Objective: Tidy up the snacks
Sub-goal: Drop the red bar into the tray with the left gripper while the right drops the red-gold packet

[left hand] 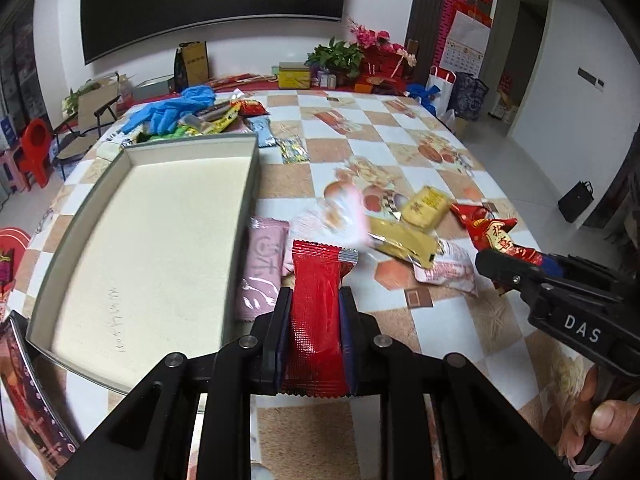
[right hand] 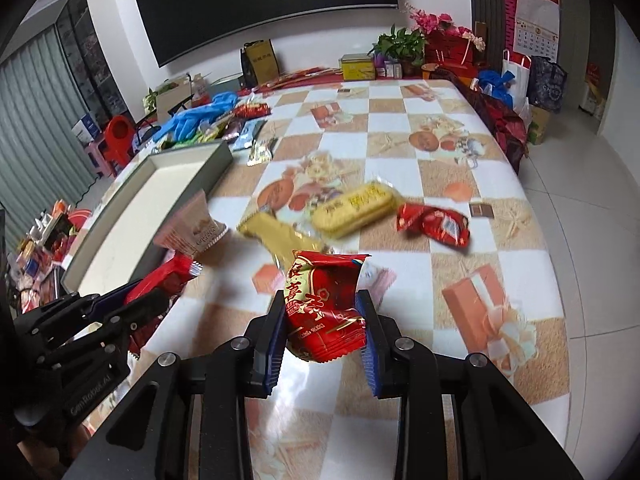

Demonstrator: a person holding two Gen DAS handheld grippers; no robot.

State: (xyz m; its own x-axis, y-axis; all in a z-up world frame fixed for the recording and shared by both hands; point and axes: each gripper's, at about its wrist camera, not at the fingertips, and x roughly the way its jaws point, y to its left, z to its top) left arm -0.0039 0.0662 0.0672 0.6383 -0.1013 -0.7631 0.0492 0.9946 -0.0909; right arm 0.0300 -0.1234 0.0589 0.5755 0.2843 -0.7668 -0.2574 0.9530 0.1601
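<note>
My left gripper is shut on a plain red snack packet, held just right of the empty white tray. My right gripper is shut on a red packet with gold lettering, above the table. The right gripper also shows in the left wrist view, and the left gripper in the right wrist view. Loose snacks lie between: a pink packet, a gold packet, a yellow biscuit pack, a small red packet and a pink-white packet.
The table has a checked fruit-pattern cloth. Blue gloves and several more snacks lie behind the tray. Boxes, flowers and bags stand at the far edge. A red stool stands left of the table.
</note>
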